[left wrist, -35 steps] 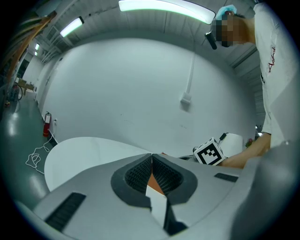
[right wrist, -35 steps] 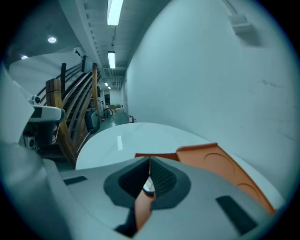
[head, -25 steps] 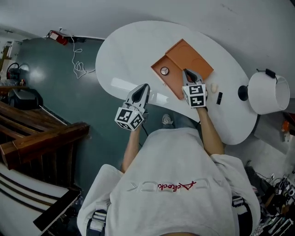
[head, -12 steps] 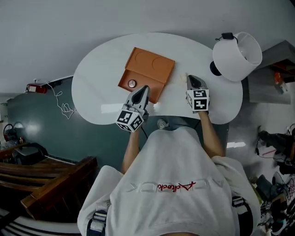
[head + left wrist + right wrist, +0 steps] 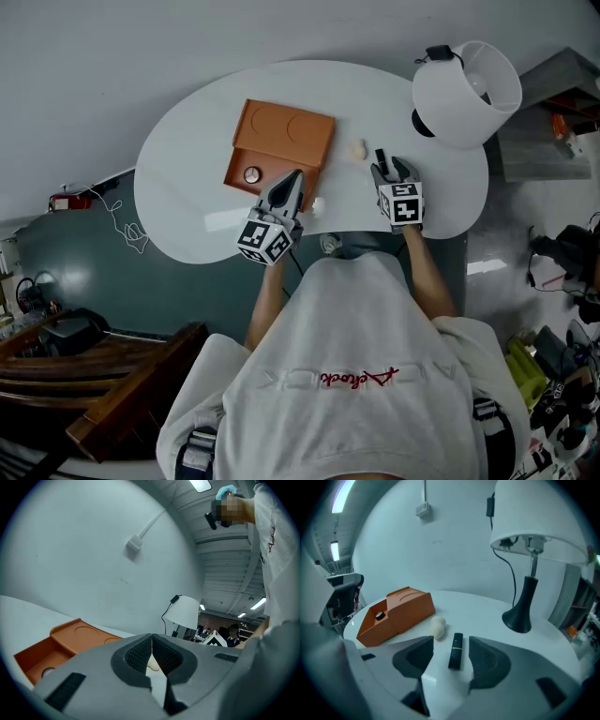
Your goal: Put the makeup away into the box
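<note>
An orange box [image 5: 281,141] lies open on the white table [image 5: 187,187], with a small round makeup item [image 5: 251,174] in its tray. A beige sponge [image 5: 355,150] and a black lipstick [image 5: 380,156] lie to the box's right. My right gripper [image 5: 385,172] is just short of the lipstick. In the right gripper view, the lipstick [image 5: 456,651] lies flat on the table between the opening jaws of that gripper [image 5: 452,648], untouched by either pad. Beside it are the sponge [image 5: 438,626] and the box [image 5: 396,613]. My left gripper [image 5: 288,184] hangs shut and empty [image 5: 151,651] at the box's near edge.
A white-shaded lamp [image 5: 469,89] on a black base [image 5: 520,620] stands at the table's far right, close behind the lipstick. A small white piece [image 5: 317,206] lies near the table's front edge. Dark floor lies to the left, a pale wall behind the table.
My right gripper has left the box and moved right to the lipstick, and its jaws have come apart. My left gripper has come in from the table's edge to the box.
</note>
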A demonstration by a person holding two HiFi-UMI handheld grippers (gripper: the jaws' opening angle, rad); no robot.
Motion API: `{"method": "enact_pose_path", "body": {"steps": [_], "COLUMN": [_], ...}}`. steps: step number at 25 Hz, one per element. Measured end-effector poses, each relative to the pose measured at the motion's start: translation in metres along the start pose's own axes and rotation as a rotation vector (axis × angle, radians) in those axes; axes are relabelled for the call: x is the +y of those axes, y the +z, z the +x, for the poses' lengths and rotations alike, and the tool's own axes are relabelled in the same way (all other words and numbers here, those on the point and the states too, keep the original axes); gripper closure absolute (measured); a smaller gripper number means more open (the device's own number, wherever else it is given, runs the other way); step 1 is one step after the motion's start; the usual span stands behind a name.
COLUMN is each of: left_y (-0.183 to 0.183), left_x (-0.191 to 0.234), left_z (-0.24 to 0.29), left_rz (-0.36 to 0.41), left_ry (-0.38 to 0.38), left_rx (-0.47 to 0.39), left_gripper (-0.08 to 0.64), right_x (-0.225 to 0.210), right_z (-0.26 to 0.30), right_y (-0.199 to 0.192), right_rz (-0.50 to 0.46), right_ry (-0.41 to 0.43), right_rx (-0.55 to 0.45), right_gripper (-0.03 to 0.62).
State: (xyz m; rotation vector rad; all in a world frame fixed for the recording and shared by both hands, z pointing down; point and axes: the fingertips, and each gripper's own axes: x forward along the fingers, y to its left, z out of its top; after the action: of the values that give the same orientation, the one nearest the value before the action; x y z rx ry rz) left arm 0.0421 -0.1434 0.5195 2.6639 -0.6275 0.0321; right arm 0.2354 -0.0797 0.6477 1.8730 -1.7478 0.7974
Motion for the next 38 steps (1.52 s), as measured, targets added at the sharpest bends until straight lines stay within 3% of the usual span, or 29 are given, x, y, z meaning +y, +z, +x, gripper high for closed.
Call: {"method": "enact_pose_path", "body": {"steps": [12, 17, 23, 28, 38], "left_y": [-0.015, -0.015, -0.014, -0.007, 0.018], "left_x": [0.019, 0.022, 0.022, 0.021, -0.001], "left_z": [-0.007, -0.006, -0.006, -0.009, -0.011], "left_rz": [-0.028, -0.035, -0.033, -0.021, 0.032], "left_ry": [0.048, 0.056, 0.059, 0.061, 0.045], "left_rx": [0.027, 0.024, 0.017, 0.002, -0.056], "left_gripper": [0.551, 0.549, 0.551, 0.549, 0.549], "right_x": [-0.005, -0.010, -0.008, -0.009, -0.001], "right_z": [0.028, 0.032, 0.032, 0.021, -0.031], "right_y": [-0.029, -0.037, -0.037, -0.013, 0.092], "right_rz": [0.008, 0.018, 0.007, -0.014, -0.043], "right_ry": [-0.026, -0.037, -0.027, -0.039, -0.015], "right_rx": [0.125, 0.174, 0.175, 0.091, -0.239], "right_gripper": [0.370, 0.463, 0.483, 0.483, 0.483]}}
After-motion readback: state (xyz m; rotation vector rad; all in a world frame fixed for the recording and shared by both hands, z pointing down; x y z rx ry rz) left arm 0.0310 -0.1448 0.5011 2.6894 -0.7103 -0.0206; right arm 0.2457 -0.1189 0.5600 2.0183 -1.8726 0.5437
